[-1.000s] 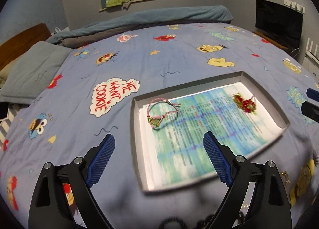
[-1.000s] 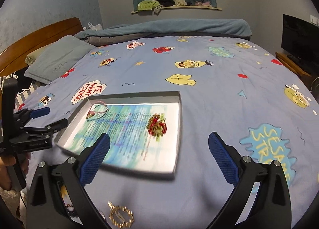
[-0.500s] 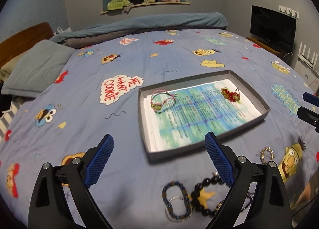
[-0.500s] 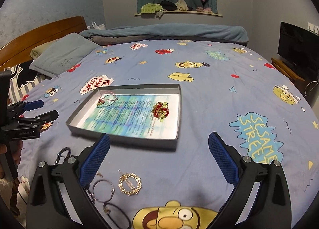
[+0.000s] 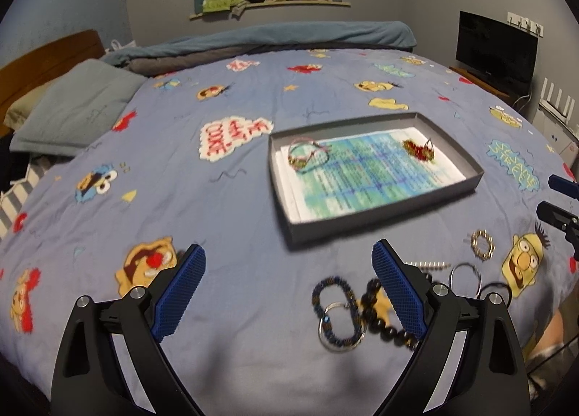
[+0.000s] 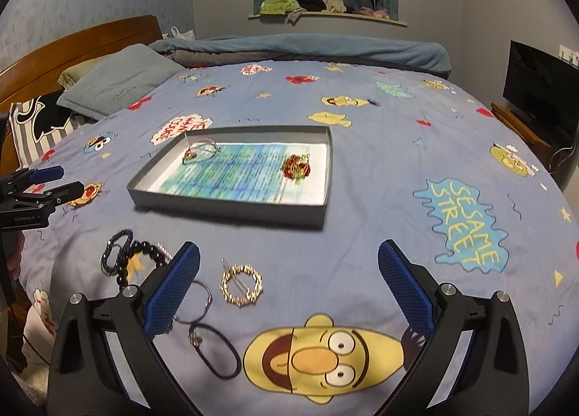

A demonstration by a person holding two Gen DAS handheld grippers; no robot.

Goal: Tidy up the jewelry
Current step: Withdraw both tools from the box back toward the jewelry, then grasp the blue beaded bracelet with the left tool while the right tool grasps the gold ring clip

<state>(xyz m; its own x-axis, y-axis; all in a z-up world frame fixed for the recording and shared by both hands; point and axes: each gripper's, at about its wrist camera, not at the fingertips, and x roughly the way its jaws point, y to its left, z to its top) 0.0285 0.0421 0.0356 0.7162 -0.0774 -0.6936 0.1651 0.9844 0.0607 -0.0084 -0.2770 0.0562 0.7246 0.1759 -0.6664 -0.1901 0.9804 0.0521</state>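
Observation:
A shallow grey tray lined with printed paper lies on the bed. In it are a pink cord bracelet and a red-and-gold piece. On the sheet nearer me lie a dark beaded bracelet, black beads, a gold ring brooch, a silver hoop and a black hair tie. My left gripper and right gripper both hang open and empty above the sheet, short of the tray.
The blue cartoon-print bedsheet covers the bed. A grey pillow and wooden headboard are at the left, a rolled blanket at the far edge, and a television on a stand to the right.
Both grippers have pulled back from the tray toward the near edge of the bed. The loose jewelry on the sheet has come into view. Both stay open.

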